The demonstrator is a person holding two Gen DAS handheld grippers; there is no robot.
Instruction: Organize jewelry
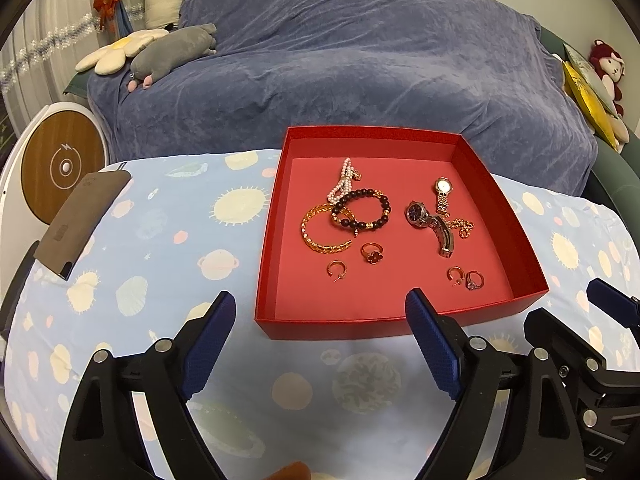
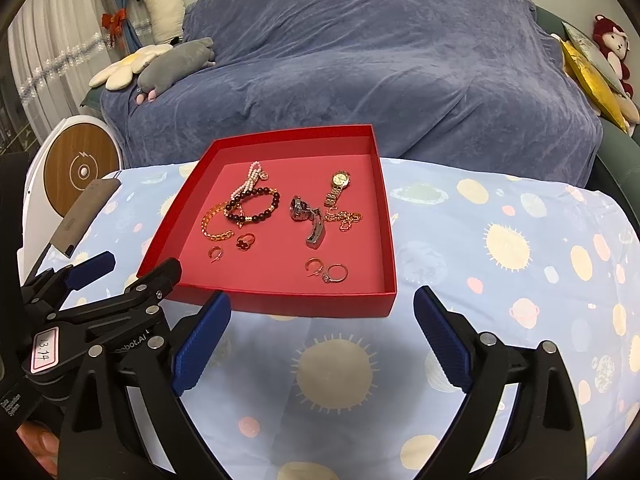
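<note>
**Both grippers wide apart before a red tray of jewelry**

Nearest the left wrist camera, the left gripper (image 1: 320, 312) hovers over the planet-print tablecloth (image 1: 160, 280) with its blue-padded fingers (image 1: 208, 344) spread wide and nothing between them. Its tips sit just short of the near wall of the red tray (image 1: 340, 326). The right gripper (image 2: 322, 308) is likewise spread wide and empty, hanging beside the tray's near right corner; the left gripper shows at the lower left of its view.

All the jewelry lies inside the tray. On the left side, a gold chain bracelet (image 1: 322, 230) overlaps a dark bead bracelet (image 1: 362, 210), and a pearl strand (image 1: 342, 182) runs from the beads toward the far wall. In front of them lie a ring with a dark red flower (image 1: 373, 254) and a small hoop earring (image 1: 336, 269). On the right side, a gold watch (image 1: 442, 194) lies farthest back, a dark-faced silver watch (image 1: 430, 224) lies nearer, and a thin gold chain (image 1: 462, 227) is bunched against the silver watch's band. Near the front right are a second hoop earring (image 1: 455, 275) and a ring with a clear stone (image 1: 475, 280), just beside each other.

A grey card-like sheet (image 1: 80, 220) rests at the table's left edge. Behind the table stands a sofa under a blue throw (image 1: 360, 60).
</note>
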